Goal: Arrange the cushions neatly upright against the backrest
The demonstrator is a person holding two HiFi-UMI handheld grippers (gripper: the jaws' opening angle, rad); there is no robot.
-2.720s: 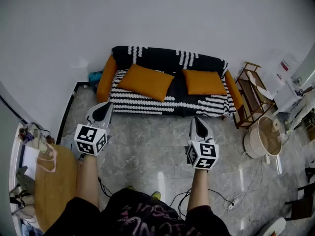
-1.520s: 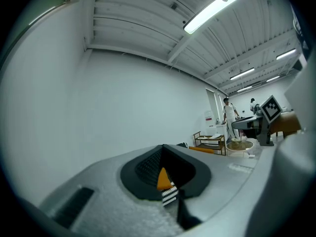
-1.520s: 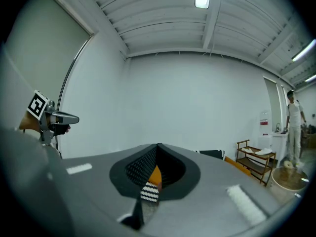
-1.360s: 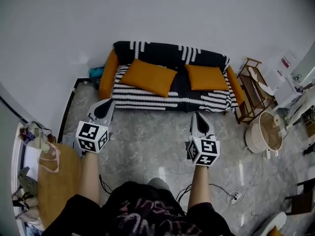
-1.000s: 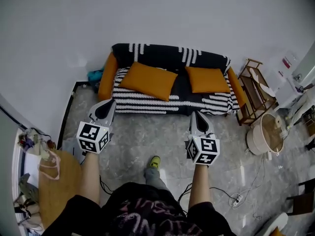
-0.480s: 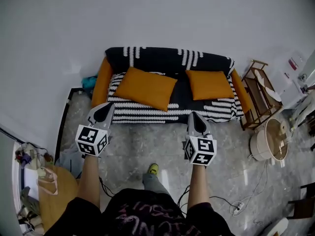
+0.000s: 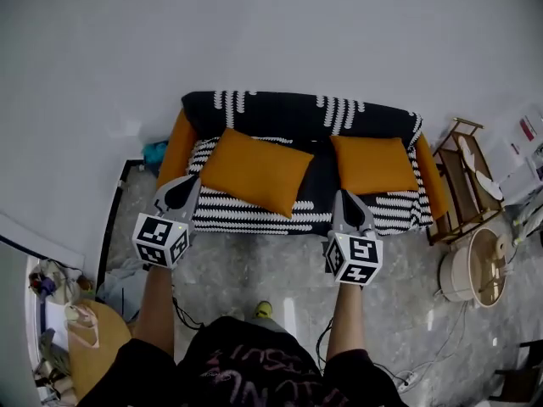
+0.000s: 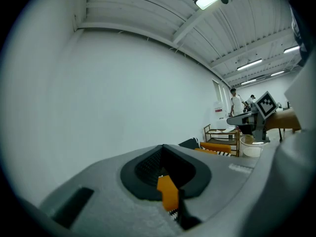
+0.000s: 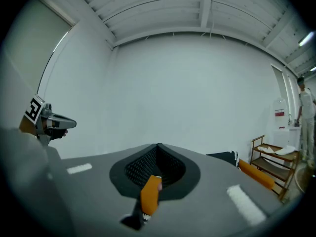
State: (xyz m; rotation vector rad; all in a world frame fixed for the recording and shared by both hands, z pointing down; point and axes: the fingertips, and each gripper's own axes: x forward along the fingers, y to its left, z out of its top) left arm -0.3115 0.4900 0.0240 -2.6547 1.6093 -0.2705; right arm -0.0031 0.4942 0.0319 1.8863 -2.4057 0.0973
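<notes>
Two orange cushions lie flat on the seat of a black-and-white patterned sofa (image 7: 288,110) with orange armrests. The larger left cushion (image 7: 254,170) sits askew; the smaller right cushion (image 7: 373,164) lies near the right armrest. Neither stands against the backrest. My left gripper (image 7: 182,192) hovers over the floor just in front of the sofa's left front edge, shut and empty. My right gripper (image 7: 346,203) is level with the seat's front edge below the right cushion, also shut and empty. In both gripper views the jaws meet at a point, with a sliver of orange showing through.
A wooden rack (image 7: 462,176) stands right of the sofa, with a round basket (image 7: 475,265) in front of it. A teal object (image 7: 155,153) lies by the left armrest. A round wooden table (image 7: 85,354) is at the lower left. A cord (image 7: 399,378) trails on the tiled floor.
The person has walked toward the sofa, which now sits nearer and larger. Both grippers have kept their pose and stayed shut. The cushions have not moved.
</notes>
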